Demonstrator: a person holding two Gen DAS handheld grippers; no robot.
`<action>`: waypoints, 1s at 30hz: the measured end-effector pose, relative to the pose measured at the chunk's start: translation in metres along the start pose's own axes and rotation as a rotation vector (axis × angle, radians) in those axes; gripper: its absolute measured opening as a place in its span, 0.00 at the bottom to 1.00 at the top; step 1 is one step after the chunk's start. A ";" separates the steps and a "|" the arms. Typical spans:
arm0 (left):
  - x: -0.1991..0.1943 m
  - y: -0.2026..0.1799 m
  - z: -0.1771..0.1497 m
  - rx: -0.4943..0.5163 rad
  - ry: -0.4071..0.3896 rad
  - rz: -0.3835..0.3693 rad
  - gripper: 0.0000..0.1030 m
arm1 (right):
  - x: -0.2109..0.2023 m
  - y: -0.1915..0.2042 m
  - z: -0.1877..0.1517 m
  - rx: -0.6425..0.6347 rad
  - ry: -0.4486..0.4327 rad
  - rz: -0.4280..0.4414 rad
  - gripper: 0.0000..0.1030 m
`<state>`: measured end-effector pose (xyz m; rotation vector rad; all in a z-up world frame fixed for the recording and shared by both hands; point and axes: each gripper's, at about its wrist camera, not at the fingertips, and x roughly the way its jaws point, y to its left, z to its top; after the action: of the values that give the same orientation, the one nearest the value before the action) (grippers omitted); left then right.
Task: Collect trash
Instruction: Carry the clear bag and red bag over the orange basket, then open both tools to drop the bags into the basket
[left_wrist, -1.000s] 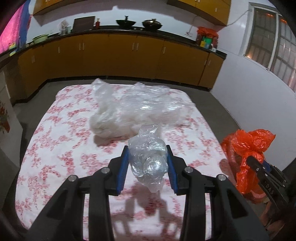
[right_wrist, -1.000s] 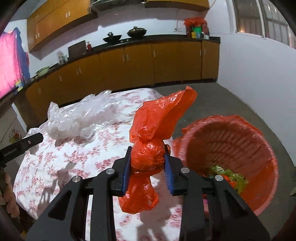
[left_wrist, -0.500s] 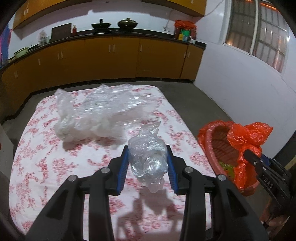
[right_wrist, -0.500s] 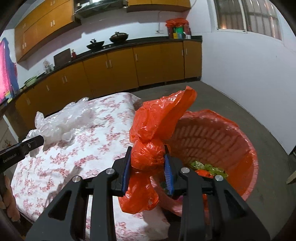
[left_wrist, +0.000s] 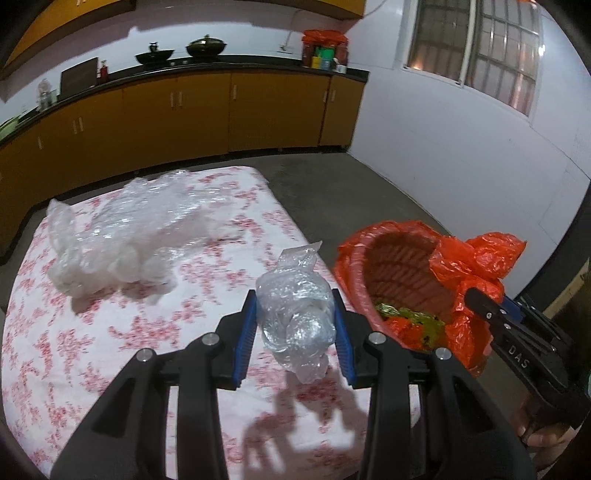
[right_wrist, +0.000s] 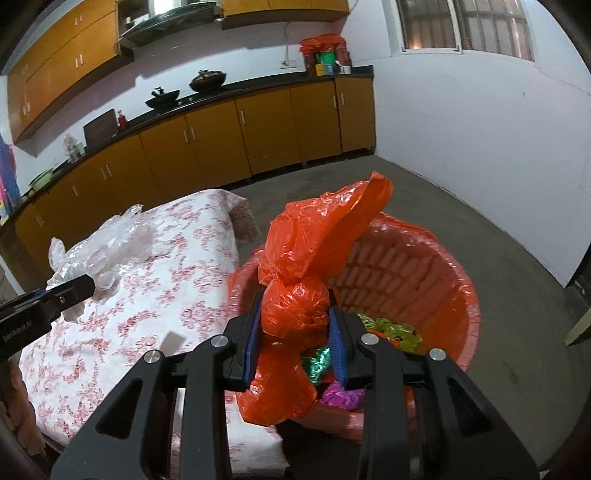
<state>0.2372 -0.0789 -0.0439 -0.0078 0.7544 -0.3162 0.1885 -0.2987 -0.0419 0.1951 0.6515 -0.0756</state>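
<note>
- Since a second ago, both views have swung toward the red basket (right_wrist: 458, 295): then it sat at the edge of the left view, mostly hidden; now its mouth is open to both cameras, and the red bag hangs over its rim rather than over the table.
- Left gripper (left_wrist: 295, 328): blue pads closed on a crumpled clear plastic bag (left_wrist: 295, 314), held over the table corner just beside the basket.
- Right gripper (right_wrist: 295, 332): pads closed on a knotted red plastic bag (right_wrist: 295, 306), held over the near rim of the basket.
- Table (left_wrist: 110, 350): white cloth with red flower print, touching or just beside the basket; which, cannot be told.
- Clear plastic heap (left_wrist: 129, 236): lies on the table, well apart from the basket.
- Left view only: the right gripper's side, with white letters "DAS" on its black arm, and a fingertip below it.
- Right view only: basket contents, namely green, yellow and purple shiny wrappers (right_wrist: 391, 328); also the left gripper's tip, with small white writing too blurred to read.
- Both views: yellow cabinets (right_wrist: 221, 133) and dark pots on the counter, far beyond the basket.
</note>
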 end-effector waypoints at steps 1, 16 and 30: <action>0.002 -0.004 0.000 0.009 0.003 -0.008 0.37 | 0.000 -0.002 0.000 0.003 0.000 -0.004 0.32; 0.045 -0.065 0.009 0.046 0.062 -0.183 0.37 | -0.001 -0.058 0.006 0.106 -0.018 -0.050 0.32; 0.089 -0.107 0.016 0.059 0.127 -0.309 0.38 | 0.004 -0.084 0.025 0.181 -0.063 -0.037 0.35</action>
<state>0.2788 -0.2083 -0.0795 -0.0496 0.8709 -0.6374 0.1951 -0.3864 -0.0384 0.3539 0.5855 -0.1754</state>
